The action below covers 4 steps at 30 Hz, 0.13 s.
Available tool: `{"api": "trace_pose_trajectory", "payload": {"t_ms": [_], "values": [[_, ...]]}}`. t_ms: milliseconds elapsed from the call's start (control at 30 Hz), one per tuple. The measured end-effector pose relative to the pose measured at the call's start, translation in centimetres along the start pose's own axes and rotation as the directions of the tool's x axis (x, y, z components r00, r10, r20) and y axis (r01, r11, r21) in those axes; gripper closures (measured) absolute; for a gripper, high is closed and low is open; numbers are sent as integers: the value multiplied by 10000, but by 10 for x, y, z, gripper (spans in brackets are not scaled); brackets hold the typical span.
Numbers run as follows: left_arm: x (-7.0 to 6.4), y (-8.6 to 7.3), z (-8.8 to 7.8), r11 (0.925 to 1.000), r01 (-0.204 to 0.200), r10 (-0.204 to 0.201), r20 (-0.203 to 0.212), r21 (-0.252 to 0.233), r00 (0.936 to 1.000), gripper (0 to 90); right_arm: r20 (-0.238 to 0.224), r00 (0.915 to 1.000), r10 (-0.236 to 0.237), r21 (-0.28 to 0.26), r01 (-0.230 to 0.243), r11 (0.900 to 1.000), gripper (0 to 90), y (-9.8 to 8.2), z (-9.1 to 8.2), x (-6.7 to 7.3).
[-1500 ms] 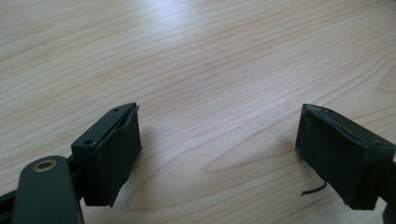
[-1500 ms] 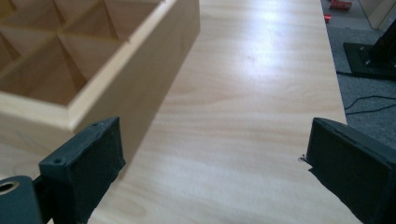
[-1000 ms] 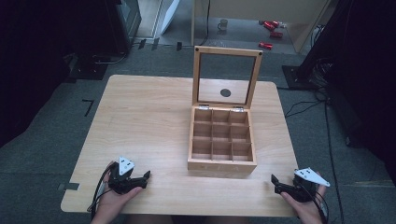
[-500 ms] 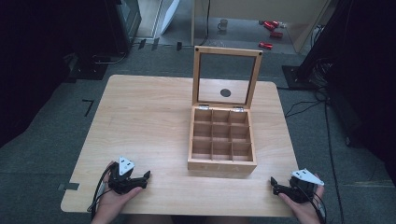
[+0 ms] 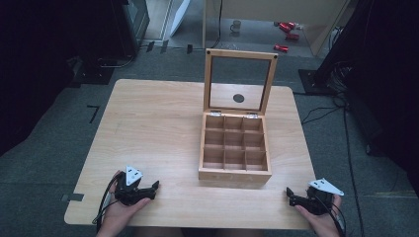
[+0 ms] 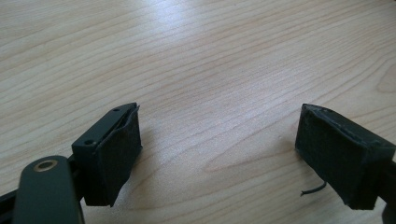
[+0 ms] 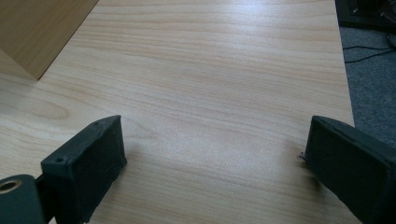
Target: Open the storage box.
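A wooden box (image 5: 235, 148) with a grid of small empty compartments stands right of the table's centre. Its glass-paned lid (image 5: 240, 83) is raised upright at the back. My left gripper (image 5: 148, 189) rests on the table near the front left, held in a hand, jaws open over bare wood (image 6: 219, 135). My right gripper (image 5: 290, 196) sits at the front right corner, also held in a hand. It is open with nothing between its pads (image 7: 215, 154), and a corner of the box (image 7: 39, 32) shows at upper left.
The light wooden table (image 5: 148, 123) has broad bare wood left of the box. Its right edge (image 7: 343, 70) drops to grey carpet with cables. Beyond the far edge the floor holds red tools (image 5: 286, 29), a mug (image 5: 236, 24) and dark equipment.
The right gripper has shifted slightly down and left toward the table's front edge. The left gripper and box have stayed put.
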<state>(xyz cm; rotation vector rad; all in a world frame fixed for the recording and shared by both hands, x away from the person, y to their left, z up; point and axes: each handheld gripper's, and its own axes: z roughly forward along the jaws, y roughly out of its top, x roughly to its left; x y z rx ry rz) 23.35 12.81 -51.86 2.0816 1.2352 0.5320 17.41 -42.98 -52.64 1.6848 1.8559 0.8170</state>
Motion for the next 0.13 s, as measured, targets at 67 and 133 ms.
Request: {"api": "trace_pose_trajectory", "payload": {"t_ms": [67, 133], "values": [[0, 0, 0, 10000, -5, 5, 5, 3, 10000, 150, -1, 10000, -1, -3, 1, 10000, 49, 0, 0, 0], [0, 0, 0, 10000, -4, 4, 6, 1, 10000, 150, -17, 10000, 2, -14, -2, 10000, 48, 0, 0, 0]]}}
